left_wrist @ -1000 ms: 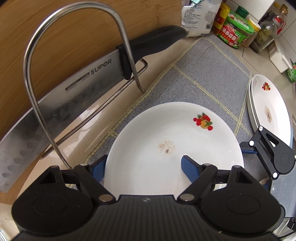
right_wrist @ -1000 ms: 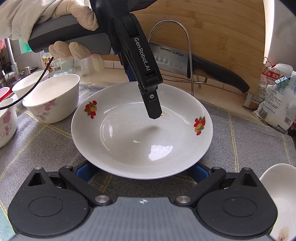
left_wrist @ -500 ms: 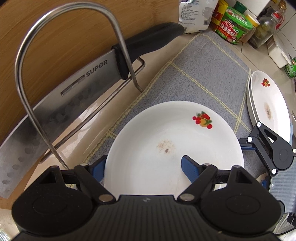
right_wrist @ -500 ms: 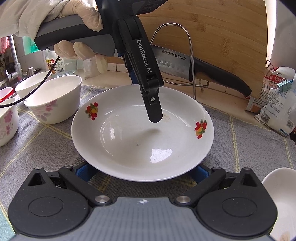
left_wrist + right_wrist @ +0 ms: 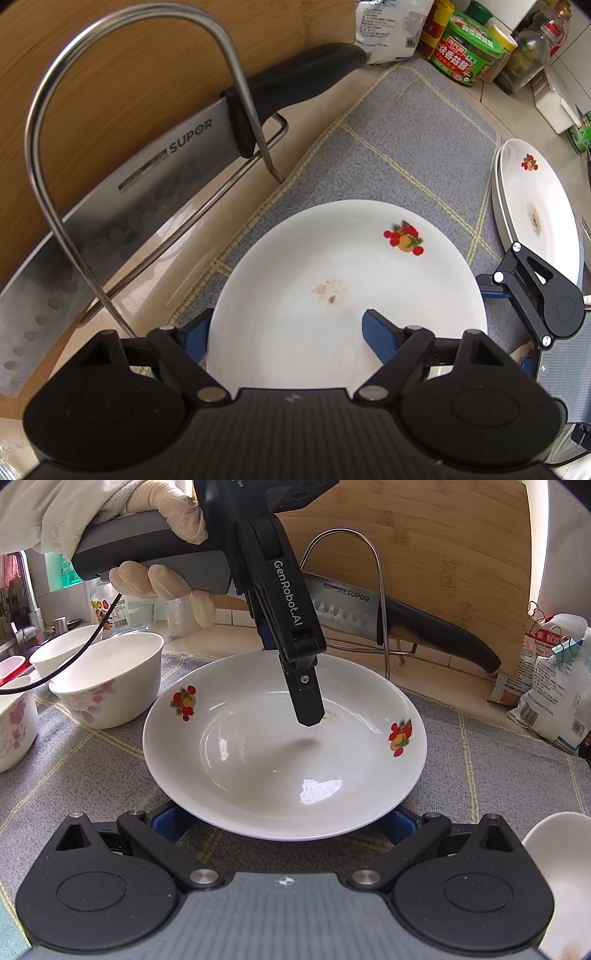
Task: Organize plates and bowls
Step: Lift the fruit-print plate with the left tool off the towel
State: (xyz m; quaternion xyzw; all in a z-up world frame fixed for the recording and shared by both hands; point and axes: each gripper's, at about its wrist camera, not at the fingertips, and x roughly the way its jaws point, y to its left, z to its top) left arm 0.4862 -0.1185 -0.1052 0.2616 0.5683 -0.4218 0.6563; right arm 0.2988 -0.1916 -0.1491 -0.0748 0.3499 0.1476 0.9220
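A white plate with fruit prints (image 5: 332,295) (image 5: 284,753) lies on the grey mat (image 5: 406,147). My left gripper (image 5: 288,332) straddles the plate's far rim, one blue finger outside it and one (image 5: 380,332) above the inside; the jaws look apart. It also shows in the right wrist view (image 5: 306,701), tip just above the plate. My right gripper (image 5: 284,823) is open, its blue fingers either side of the near rim, below it. A stack of two similar plates (image 5: 535,206) lies at the right.
A wire rack (image 5: 122,147) holds a cleaver (image 5: 110,206) against a wooden board (image 5: 443,554). White floral bowls (image 5: 110,679) stand at the left, another bowl (image 5: 561,878) at the lower right. Jars (image 5: 469,55) and bags (image 5: 554,686) line the back.
The left gripper has lifted and pulled back slightly over the plate. The plate and the right gripper have barely moved.
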